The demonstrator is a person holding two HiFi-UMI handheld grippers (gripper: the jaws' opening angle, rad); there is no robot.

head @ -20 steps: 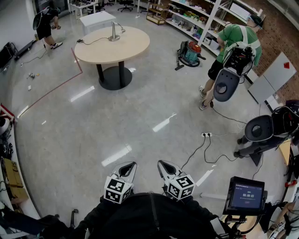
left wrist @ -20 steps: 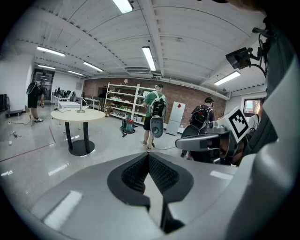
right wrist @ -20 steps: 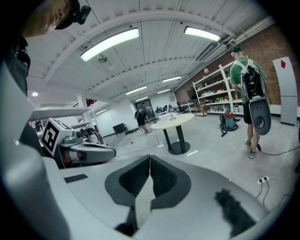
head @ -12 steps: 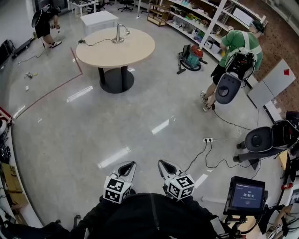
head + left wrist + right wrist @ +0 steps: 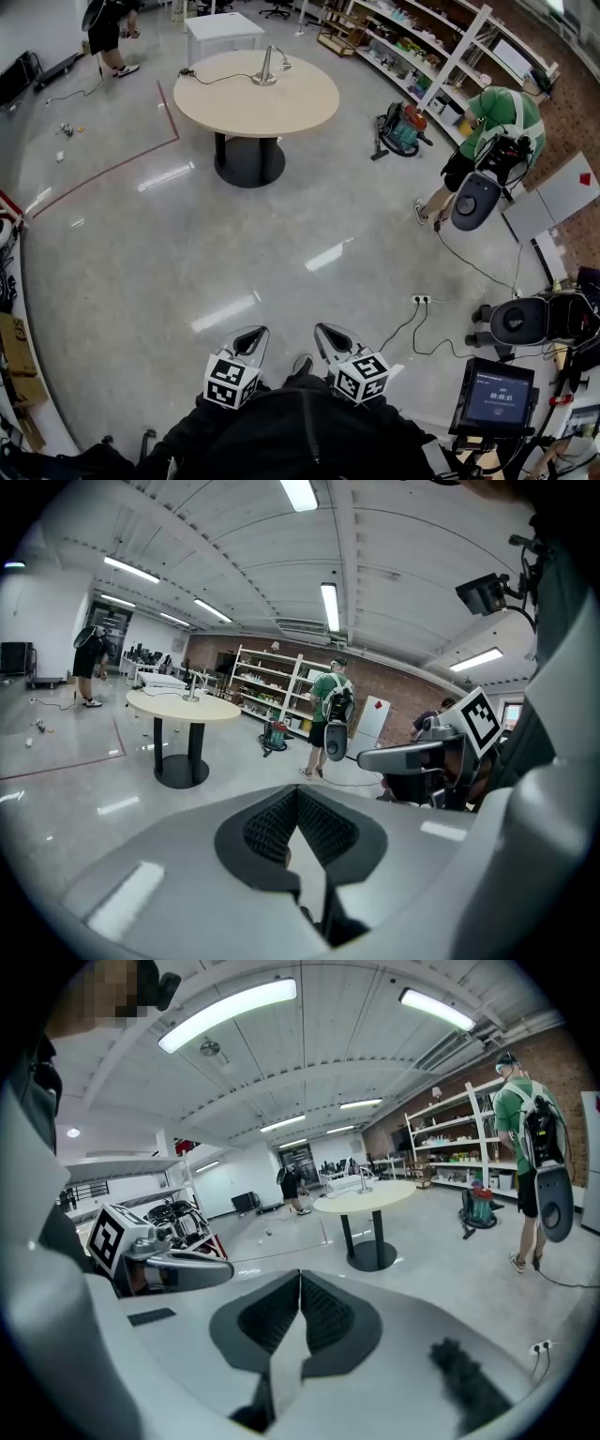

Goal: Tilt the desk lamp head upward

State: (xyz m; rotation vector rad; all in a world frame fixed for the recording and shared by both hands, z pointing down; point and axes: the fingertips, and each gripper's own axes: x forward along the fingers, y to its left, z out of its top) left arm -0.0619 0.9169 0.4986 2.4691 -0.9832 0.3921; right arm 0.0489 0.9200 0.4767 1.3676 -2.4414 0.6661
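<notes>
Standing well back from the round table (image 5: pixel 291 105), with the desk lamp (image 5: pixel 268 67) up on its far half, untouched. Holding the left gripper (image 5: pixel 251 336) and right gripper (image 5: pixel 330 336) low by the body, side by side, each clamped fully shut with nothing between.

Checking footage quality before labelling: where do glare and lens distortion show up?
Head view: ceiling-light glare streaks the glossy floor; the distant desk lamp is small but sharp. Left gripper view: fisheye bending, black corners. Right gripper view: same fisheye, ceiling light blown out.
</notes>
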